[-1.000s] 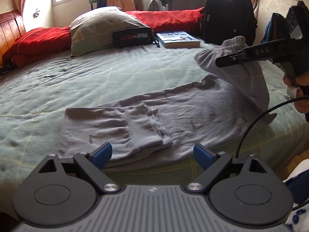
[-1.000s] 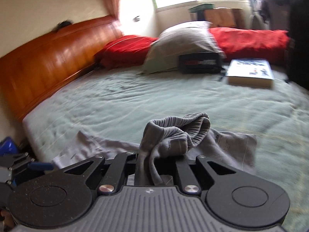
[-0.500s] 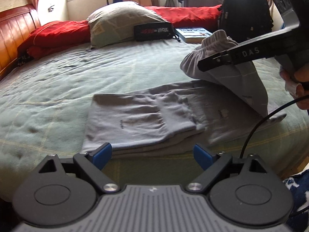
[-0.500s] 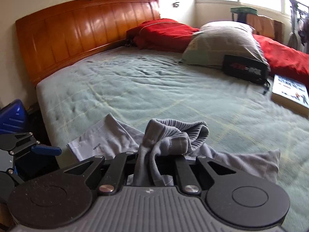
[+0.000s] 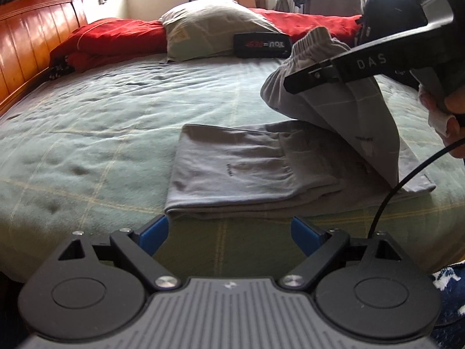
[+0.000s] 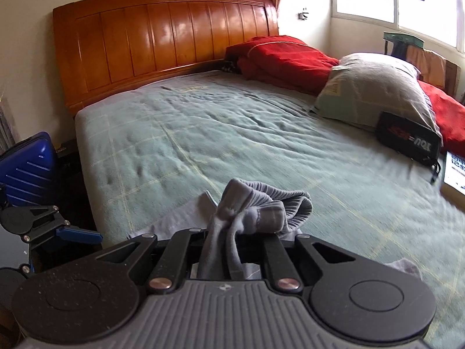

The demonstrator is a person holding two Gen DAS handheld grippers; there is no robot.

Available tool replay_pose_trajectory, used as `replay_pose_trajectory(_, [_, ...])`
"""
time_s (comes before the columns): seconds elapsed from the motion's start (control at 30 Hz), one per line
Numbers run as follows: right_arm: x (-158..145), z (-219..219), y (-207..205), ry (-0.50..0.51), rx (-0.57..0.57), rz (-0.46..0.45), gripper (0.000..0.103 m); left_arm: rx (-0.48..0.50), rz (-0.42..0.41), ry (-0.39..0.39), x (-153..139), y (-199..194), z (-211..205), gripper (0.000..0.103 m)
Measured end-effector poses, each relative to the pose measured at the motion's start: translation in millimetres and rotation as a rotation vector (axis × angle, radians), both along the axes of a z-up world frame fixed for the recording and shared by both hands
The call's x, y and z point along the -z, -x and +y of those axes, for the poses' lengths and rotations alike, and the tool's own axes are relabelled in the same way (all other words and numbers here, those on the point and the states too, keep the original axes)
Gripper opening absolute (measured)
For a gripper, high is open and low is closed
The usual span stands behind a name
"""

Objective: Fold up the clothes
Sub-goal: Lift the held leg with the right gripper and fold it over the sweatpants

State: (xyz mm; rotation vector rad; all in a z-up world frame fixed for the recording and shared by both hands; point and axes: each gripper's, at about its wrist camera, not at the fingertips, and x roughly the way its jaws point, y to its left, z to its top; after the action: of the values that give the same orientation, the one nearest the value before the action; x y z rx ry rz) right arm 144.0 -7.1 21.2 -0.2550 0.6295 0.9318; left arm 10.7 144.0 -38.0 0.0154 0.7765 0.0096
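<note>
Since a second ago our right tongs (image 6: 251, 232) have carried the grey garment's (image 5: 232, 171) ribbed waistband (image 6: 261, 206) leftward over its folded half, pinched tight on it. We keep the left tongs (image 5: 228, 234) spread wide and empty, just short of the garment's near fold on the bed (image 5: 116, 122). Beyond lie a pillow (image 5: 209, 35), a black pouch (image 5: 261, 46) and a red blanket (image 5: 113, 39); nothing stands between.

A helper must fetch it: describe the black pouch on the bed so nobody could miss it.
Start at the big grey-green pillow against the red bedding. The black pouch lies at its front corner, flat, zipped, with red and white lettering.
</note>
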Motion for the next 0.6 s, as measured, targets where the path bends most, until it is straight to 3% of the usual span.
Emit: replay_pose_trajectory(0.6, [3.2,53.0,11.5,0.094,-0.083,-0.085,0.014,-0.085,0.005,0.010,3.4,14.5,19.5,0.091])
